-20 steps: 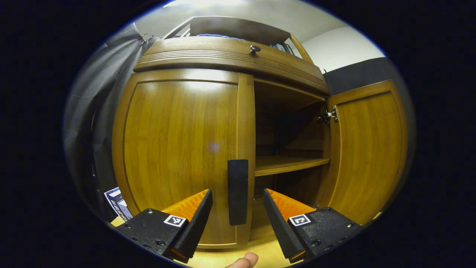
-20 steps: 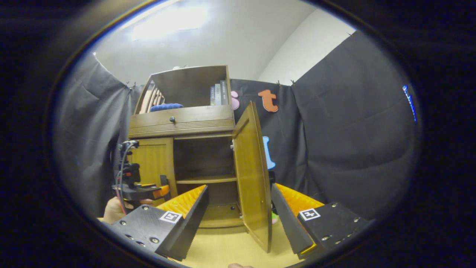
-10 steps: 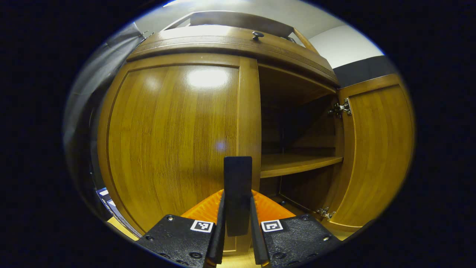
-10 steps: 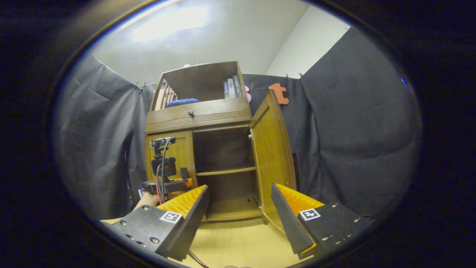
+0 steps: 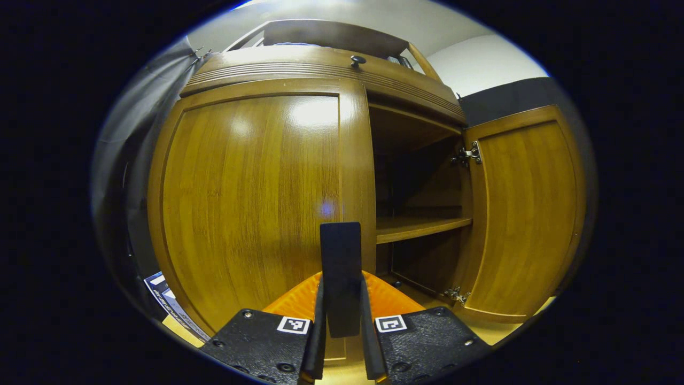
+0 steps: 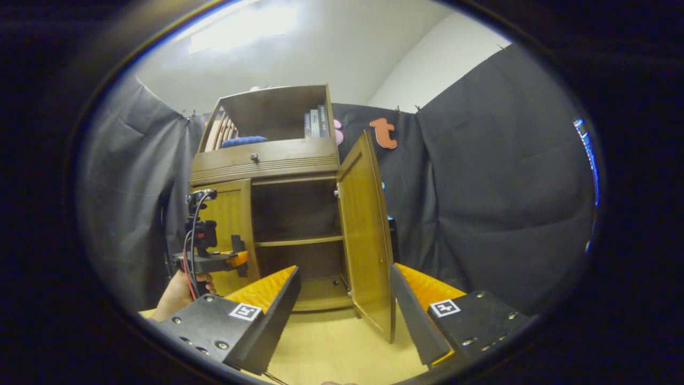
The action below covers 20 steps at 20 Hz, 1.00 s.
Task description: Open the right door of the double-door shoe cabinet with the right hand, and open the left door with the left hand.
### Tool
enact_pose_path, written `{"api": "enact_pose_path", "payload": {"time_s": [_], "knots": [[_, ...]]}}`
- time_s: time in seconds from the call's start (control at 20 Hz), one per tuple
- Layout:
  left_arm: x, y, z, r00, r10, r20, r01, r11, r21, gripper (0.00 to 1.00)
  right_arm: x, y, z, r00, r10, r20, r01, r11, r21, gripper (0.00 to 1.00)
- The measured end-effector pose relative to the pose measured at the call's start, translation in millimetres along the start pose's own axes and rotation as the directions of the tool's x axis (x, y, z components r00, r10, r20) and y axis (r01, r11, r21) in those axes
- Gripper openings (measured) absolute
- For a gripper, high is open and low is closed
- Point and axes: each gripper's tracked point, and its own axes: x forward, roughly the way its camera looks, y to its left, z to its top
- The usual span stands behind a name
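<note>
Left gripper view: the left gripper (image 5: pixel 342 321) is seen with its jaws clamped on the dark vertical handle (image 5: pixel 341 278) at the inner edge of the left door (image 5: pixel 251 198) of the shoe cabinet (image 5: pixel 326 69). That door is seen closed or nearly so; which cannot be told. The right door (image 5: pixel 523 208) is swung wide open, so that the inner shelf (image 5: pixel 422 227) is exposed.

In the right gripper view, the right gripper (image 6: pixel 344 307) is held well back from the cabinet above the wooden worktop (image 6: pixel 331 353), its jaws wide apart and nothing between them. The open right door (image 6: pixel 366 235) stands edge-on just ahead. Farther left, the left gripper (image 6: pixel 238 259) is held at the left door (image 6: pixel 230 224) by a hand (image 6: pixel 179 291).
</note>
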Motion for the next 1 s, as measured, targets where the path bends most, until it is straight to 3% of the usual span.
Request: {"api": "enact_pose_path", "payload": {"time_s": [0.15, 0.25, 0.3, 0.45, 0.5, 0.55, 0.6, 0.7, 0.75, 1.0], "knots": [[-0.3, 0.7, 3.4, 1.0, -0.002, 0.005, 0.002, 1.0, -0.01, 0.3, -2.3, -3.4, 4.0, 1.0, -0.014, 0.011, 0.014, 1.0, 0.007, 0.94], [-2.4, 0.2, 4.2, 1.0, -0.022, -0.009, 0.022, 1.0, -0.004, 0.3, -1.4, -9.3, 1.9, 0.999, -0.04, 0.005, 0.04, 0.999, 0.001, 0.94], [-2.9, -0.7, 3.9, 0.999, -0.035, -0.019, 0.035, 0.999, -0.01, 0.31, -3.4, -9.6, 2.0, 0.999, -0.046, 0.004, 0.046, 0.999, 0.005, 0.99], [-8.8, -1.3, 10.6, 0.997, -0.062, -0.039, 0.061, 0.998, -0.027, 0.3, -5.5, -7.1, 6.1, 0.999, -0.041, 0.014, 0.04, 0.999, 0.033, 0.99], [-9.2, -1.2, 11.6, 0.997, -0.064, -0.041, 0.063, 0.998, -0.024, 0.31, -5.1, -8.0, 6.6, 0.999, -0.043, 0.016, 0.042, 0.998, 0.038, 0.94], [-10.5, -1.3, 13.1, 0.997, -0.066, -0.042, 0.065, 0.998, -0.02, 0.3, -5.3, -8.5, 7.1, 0.999, -0.045, 0.018, 0.044, 0.998, 0.039, 0.98], [-11.4, -0.9, 14.7, 0.997, -0.068, -0.039, 0.067, 0.997, -0.023, 0.31, -6.1, -9.1, 6.4, 0.999, -0.051, 0.018, 0.051, 0.998, 0.039, 0.94], [-14.1, -0.7, 16.0, 0.996, -0.075, -0.042, 0.074, 0.997, -0.027, 0.3, -6.6, -8.9, 6.1, 0.998, -0.06, 0.017, 0.059, 0.997, 0.04, 0.98], [-15.7, -0.9, 18.1, 0.996, -0.079, -0.041, 0.078, 0.996, -0.032, 0.3, -6.6, -10.0, 5.9, 0.998, -0.063, 0.019, 0.062, 0.997, 0.04, 0.94], [-35.6, 4.0, 23.7, 0.994, -0.103, -0.044, 0.101, 0.994, -0.039, 0.3, -9.0, -8.8, 3.3, 0.998, -0.058, 0.014, 0.057, 0.998, 0.03, 0.98]]}}
